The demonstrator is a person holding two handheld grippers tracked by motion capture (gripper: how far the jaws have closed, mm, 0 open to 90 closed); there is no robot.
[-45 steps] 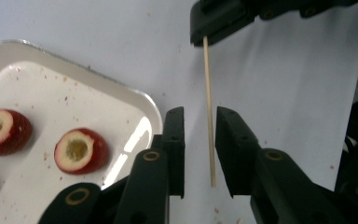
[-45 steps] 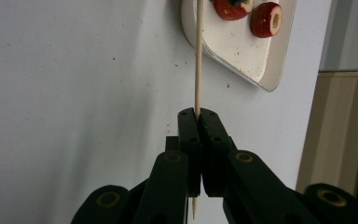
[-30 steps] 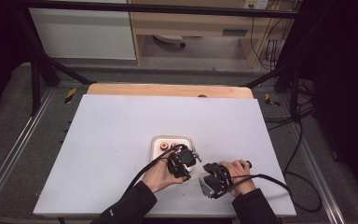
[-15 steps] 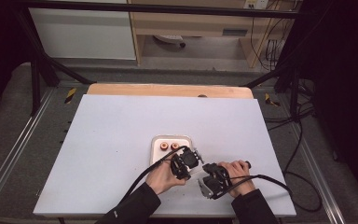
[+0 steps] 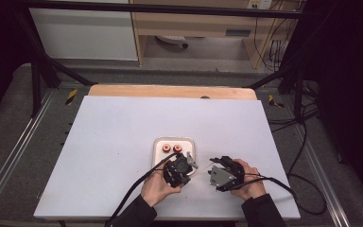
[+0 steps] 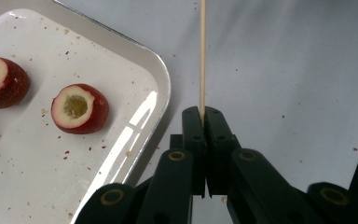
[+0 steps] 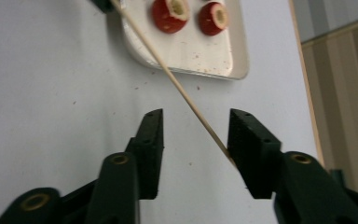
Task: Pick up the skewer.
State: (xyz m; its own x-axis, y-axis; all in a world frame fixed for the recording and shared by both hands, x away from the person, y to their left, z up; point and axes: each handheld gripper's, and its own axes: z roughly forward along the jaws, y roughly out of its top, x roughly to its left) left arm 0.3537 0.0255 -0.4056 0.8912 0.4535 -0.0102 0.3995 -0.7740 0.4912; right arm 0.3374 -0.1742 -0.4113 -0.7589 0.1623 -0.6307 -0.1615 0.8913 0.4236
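Two cored fruits (image 6: pixel 79 108) waited unskewered on the tray (image 6: pixel 161 81), upper left; left hand-held gripper (image 6: pixel 207 116) pinched the skewer (image 6: pixel 202 56), right hand-held gripper (image 7: pixel 196 140) had just spread, releasing it.

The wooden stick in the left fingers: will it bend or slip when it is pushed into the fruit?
The stick looks very thin and long, so it may flex or snap under side force. It stays straight between the shut left gripper; the grip seems firm. The cored fruit is round and might roll.

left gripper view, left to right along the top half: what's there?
Cored red fruit at the edge → second cored fruit → white tray rim → wooden skewer, clamped in the left gripper → bare table.
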